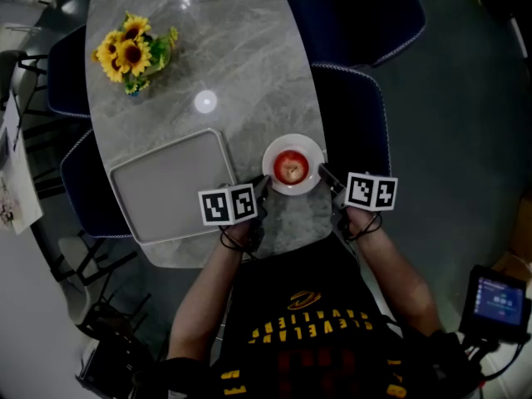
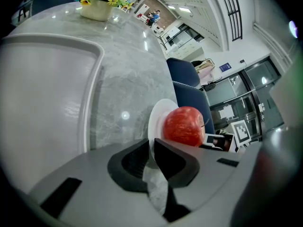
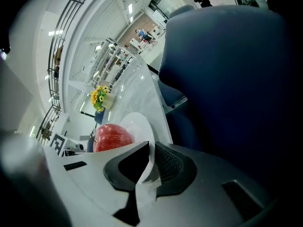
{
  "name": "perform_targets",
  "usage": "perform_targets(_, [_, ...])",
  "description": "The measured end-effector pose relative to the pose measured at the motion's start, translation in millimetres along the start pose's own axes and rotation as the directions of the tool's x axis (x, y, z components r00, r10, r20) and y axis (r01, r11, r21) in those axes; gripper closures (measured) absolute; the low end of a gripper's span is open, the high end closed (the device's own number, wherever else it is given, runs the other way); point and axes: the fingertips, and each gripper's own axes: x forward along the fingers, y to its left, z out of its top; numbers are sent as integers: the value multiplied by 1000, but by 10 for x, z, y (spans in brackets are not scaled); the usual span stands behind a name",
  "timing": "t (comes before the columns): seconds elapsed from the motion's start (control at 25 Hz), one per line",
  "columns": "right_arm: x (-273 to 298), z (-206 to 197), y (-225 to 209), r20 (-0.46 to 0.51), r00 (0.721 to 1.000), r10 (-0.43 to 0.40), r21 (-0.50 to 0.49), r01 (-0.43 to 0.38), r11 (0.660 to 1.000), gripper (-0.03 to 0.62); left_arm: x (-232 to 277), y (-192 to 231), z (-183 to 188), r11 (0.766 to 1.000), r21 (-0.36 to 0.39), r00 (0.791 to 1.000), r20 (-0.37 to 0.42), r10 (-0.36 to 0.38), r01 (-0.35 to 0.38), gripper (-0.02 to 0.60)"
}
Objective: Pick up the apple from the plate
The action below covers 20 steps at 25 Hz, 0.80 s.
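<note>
A red apple point(image 1: 291, 167) lies in the middle of a small white plate point(image 1: 309, 146) near the front edge of the grey marble table point(image 1: 224, 48). My left gripper point(image 1: 261, 186) is at the plate's near left rim and my right gripper point(image 1: 323, 173) at its right rim. In the left gripper view the jaws point(image 2: 151, 157) are closed on the plate's thin rim point(image 2: 155, 119), with the apple point(image 2: 183, 126) just beyond. In the right gripper view the jaws point(image 3: 150, 162) likewise pinch the rim point(image 3: 138, 123), and the apple point(image 3: 112, 137) sits to the left.
A grey tray point(image 1: 166, 188) lies left of the plate. A pot of sunflowers point(image 1: 133, 52) stands at the far left of the table. Dark blue chairs point(image 1: 353, 115) flank the table on both sides.
</note>
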Motion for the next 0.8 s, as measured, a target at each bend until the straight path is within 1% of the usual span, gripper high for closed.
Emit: perform_targets(0.8, [27, -56, -53, -19, 1000, -17, -3, 17, 1000, 548, 68, 58, -63, 1000, -19, 1000, -31, 3, -4, 545])
